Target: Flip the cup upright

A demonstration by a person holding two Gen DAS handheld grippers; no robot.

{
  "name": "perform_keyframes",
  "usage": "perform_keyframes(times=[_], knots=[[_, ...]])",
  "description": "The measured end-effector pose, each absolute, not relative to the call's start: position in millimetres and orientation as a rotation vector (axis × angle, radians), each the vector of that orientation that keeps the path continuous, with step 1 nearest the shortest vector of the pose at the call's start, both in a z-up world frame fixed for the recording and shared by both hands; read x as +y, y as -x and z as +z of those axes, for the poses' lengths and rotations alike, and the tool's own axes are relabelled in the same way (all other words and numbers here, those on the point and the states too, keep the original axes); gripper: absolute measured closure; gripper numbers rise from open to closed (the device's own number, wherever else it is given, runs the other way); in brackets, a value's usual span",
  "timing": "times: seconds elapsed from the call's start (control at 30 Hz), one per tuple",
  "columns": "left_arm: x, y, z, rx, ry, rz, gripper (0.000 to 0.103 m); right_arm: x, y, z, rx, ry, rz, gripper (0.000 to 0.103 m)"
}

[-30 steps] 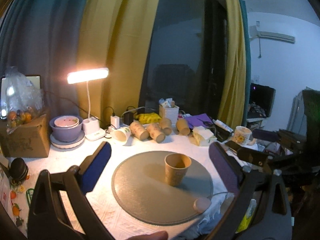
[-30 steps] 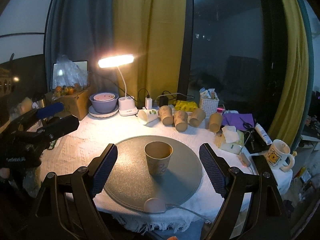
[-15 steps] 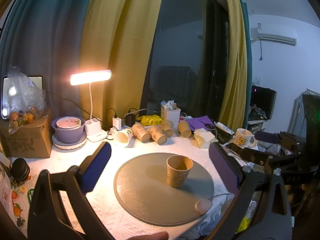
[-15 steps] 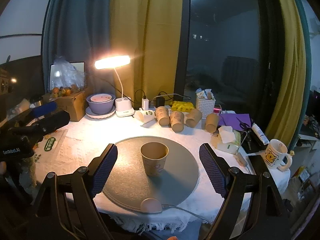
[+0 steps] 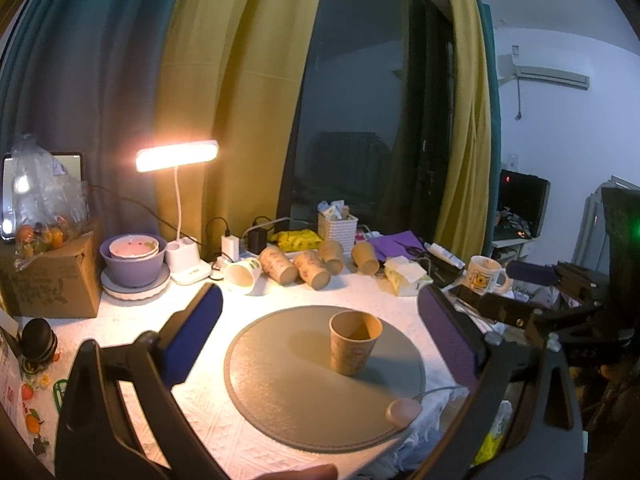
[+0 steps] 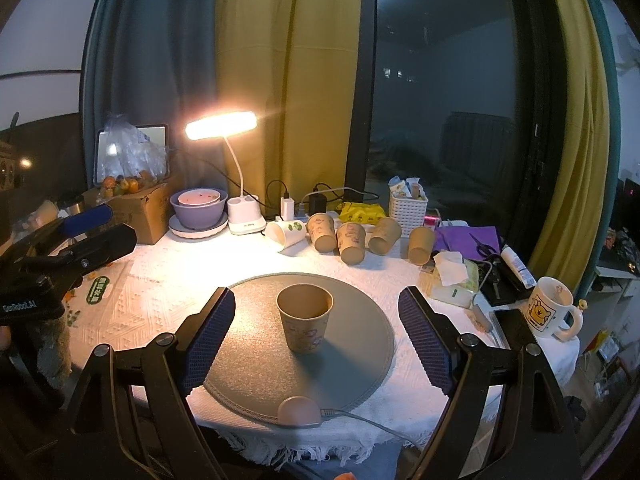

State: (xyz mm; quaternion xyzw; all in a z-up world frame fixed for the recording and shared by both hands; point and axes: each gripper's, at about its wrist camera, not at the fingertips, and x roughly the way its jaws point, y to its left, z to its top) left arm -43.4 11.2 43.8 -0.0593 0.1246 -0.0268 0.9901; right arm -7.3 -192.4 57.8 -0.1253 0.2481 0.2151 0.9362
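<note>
Paper cup (image 6: 305, 317) stands upright, mouth up, on the grey mat (image 6: 256, 364). Both the left tool (image 5: 320, 334) and right tool (image 6: 316, 338) gape wide, empty; withdrawal should avoid touching it.

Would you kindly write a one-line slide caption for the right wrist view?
Open right claw hovers before an upright paper cup on the round grey mat, beside the lit desk lamp.

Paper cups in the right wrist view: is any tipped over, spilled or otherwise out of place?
The cup on the round mat stands upright, mouth up, with nothing spilled. Behind it, a row of cups lies tipped on their sides: one white cup and four brown cups, mouths facing the camera. Both grippers are open and empty.
</note>
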Motion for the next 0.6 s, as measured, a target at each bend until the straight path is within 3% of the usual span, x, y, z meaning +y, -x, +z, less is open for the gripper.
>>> perform_keyframes(times=[0.6], knots=[[8.0, 43.2, 39.5, 0.254, 0.132, -0.057, 0.004, -194.1, 6.5, 56.0, 0.51, 0.258, 0.435, 0.017]])
